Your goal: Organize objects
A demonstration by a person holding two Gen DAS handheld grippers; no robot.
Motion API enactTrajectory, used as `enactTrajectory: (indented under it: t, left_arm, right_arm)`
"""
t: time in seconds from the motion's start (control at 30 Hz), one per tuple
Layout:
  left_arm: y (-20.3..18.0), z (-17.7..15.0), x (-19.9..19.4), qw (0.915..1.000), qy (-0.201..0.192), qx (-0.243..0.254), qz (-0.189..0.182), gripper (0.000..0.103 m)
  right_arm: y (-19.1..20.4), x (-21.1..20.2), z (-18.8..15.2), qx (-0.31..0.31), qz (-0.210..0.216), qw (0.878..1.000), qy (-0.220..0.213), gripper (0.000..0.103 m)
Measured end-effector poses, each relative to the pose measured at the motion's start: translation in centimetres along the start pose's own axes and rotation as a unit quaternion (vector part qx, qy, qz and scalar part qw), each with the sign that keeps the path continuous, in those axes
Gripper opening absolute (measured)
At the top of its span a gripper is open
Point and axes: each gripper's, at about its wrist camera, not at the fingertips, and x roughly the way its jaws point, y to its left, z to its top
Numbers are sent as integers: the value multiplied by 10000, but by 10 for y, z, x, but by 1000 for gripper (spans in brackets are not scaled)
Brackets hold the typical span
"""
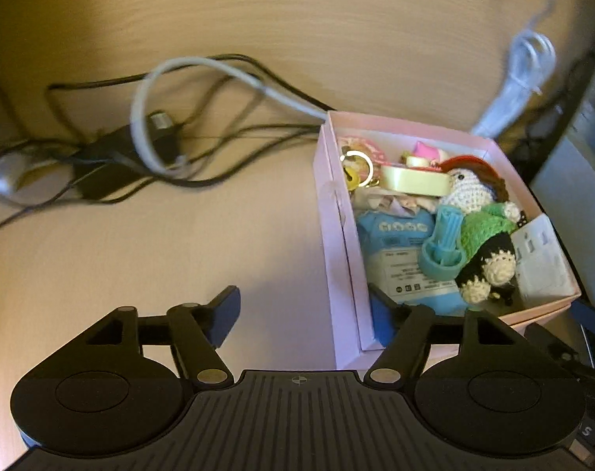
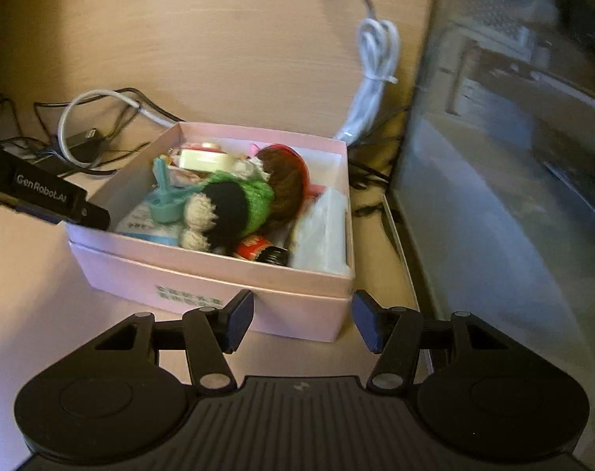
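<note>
We are tidying small things into the pink box [image 2: 203, 274] on the bench [image 1: 258, 39], and it looks almost full, with the knitted doll [image 2: 234, 204] on top. Our left gripper [image 1: 305, 318] is wide, one finger over the box wall, holding nothing. Our right gripper [image 2: 303, 320] is partly open and empty, just before the box. Next we likely pick up something loose.

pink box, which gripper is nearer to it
Left. The left gripper straddles the pink box wall, one finger inside. The right gripper sits just outside its front corner, not touching.
</note>
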Motion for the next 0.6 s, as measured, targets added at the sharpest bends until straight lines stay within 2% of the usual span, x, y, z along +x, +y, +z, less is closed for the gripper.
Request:
enactTrajectory:
  t: [0.1,0.17,0.3,0.5,0.6]
  left_arm:
    - [20,1,0,9995,-231,-59,228,80]
    - [35,7,4,9990,-250,-143,333,87]
    - [51,11,9,9991,-232,-219,266,95]
    - [52,8,9,9985,-268,-444,181,95]
    - [45,-3,-12,9968,-700,-260,285,93]
  right_arm:
    - [11,8,6,-84,185,9998,-21,57]
    - [24,11,12,-203,340,9992,-39,57]
    - [45,16,16,-493,290,9983,-96,59]
    - [42,13,14,-467,193,9987,-67,59]
    - [35,0,15,-336,241,9990,-187,61]
